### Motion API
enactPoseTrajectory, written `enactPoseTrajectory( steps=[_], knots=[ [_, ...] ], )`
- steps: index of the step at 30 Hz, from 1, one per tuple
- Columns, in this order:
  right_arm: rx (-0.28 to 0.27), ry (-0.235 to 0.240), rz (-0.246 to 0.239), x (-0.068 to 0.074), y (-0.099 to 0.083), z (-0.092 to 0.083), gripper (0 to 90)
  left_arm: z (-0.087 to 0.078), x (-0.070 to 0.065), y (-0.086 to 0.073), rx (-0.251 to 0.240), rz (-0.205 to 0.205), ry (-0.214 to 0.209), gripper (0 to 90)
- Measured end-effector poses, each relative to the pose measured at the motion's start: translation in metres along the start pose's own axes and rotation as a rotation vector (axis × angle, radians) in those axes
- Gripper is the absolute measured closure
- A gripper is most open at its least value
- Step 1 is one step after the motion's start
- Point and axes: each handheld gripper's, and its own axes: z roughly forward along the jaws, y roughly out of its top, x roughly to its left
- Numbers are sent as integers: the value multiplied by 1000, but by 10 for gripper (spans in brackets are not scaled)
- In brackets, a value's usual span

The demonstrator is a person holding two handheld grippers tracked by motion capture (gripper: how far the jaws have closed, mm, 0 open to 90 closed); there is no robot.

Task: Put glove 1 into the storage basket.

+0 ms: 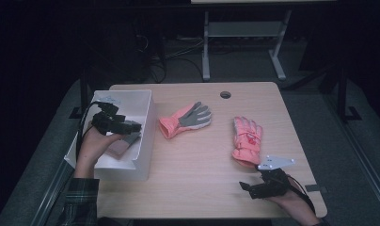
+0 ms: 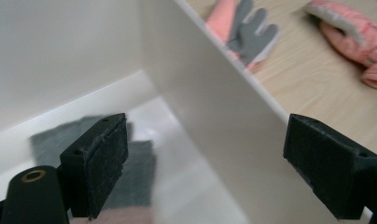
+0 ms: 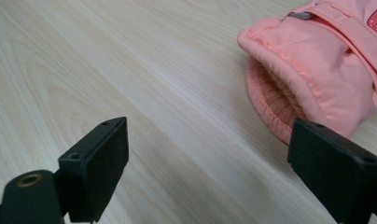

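Inside the smooth white bin [image 1: 143,141] at the left, a grey-and-pink glove [image 1: 124,143] lies half hidden under the wide, empty left tongs [image 1: 134,126]. Right tongs [image 1: 247,187], also wide and empty, hover near a puffy pink glove [image 1: 247,139].

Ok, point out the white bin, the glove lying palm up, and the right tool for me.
white bin [image 1: 148,123], high view, on its right wall.
palm-up glove [image 1: 193,117], high view, on the grey palm.
right tool [image 3: 207,172], right gripper view, midway between its two open jaws, over bare table.
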Motion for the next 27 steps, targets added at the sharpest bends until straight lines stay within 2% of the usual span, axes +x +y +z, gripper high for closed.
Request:
enactPoseTrajectory(
  steps=[2,3,5,7,8,9,14,15,16,23,25,27],
  knots=[
    [1,-1,0,0,0,0,123,-1,-11,5,-17,21,-35,134],
    [1,-1,0,0,0,0,123,-1,-11,5,-17,21,-35,134],
    [0,-1,0,0,0,0,123,-1,-23,10,-30,43,-54,134],
    [0,-1,-1,0,0,0,123,-1,-28,12,-31,46,-64,135],
    [1,-1,-1,0,0,0,122,1,-36,15,-33,63,-87,136],
    [1,-1,-1,0,0,0,122,1,-36,15,-33,63,-87,138],
    [3,0,1,0,0,0,122,9,-56,20,-39,83,-136,139],
    [3,0,-1,0,0,0,122,12,-63,22,-36,96,-153,140],
    [3,0,-1,0,0,0,122,12,-63,22,-36,96,-153,140],
    [10,2,2,1,1,1,122,23,-87,27,-38,111,-198,142],
    [8,1,0,1,0,1,122,28,-98,29,-36,124,-201,145],
    [6,1,1,1,1,1,122,30,-102,29,-37,130,-201,146]
  ],
)
